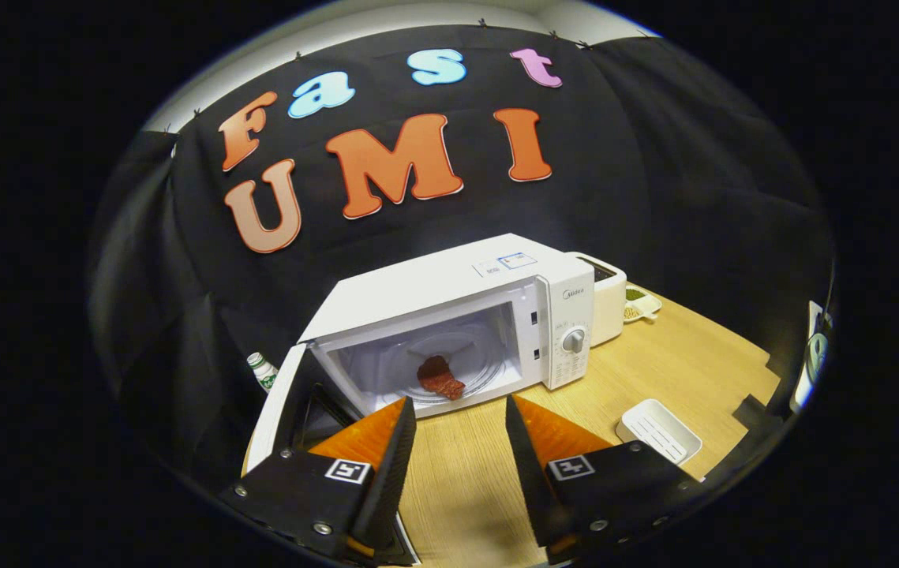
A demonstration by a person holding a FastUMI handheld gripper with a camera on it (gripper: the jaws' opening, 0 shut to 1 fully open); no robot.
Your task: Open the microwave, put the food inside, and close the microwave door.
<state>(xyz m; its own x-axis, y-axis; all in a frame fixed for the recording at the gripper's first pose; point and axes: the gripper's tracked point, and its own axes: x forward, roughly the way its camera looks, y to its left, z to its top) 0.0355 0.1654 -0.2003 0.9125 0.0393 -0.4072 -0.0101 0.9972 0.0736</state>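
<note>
Food (pixel 440 378) sits in the microwave (pixel 449 315); gripper (pixel 461 422) spread, holding nothing. Door (pixel 279 410) at 10 o'clock probably needs swinging shut next.

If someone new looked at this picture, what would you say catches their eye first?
Most likely the white microwave standing on the wooden table, its door swung wide open to the left. A reddish piece of food lies on the turntable inside, just beyond the fingers. The gripper is open and holds nothing, and a small white tray sits to its right.
</note>
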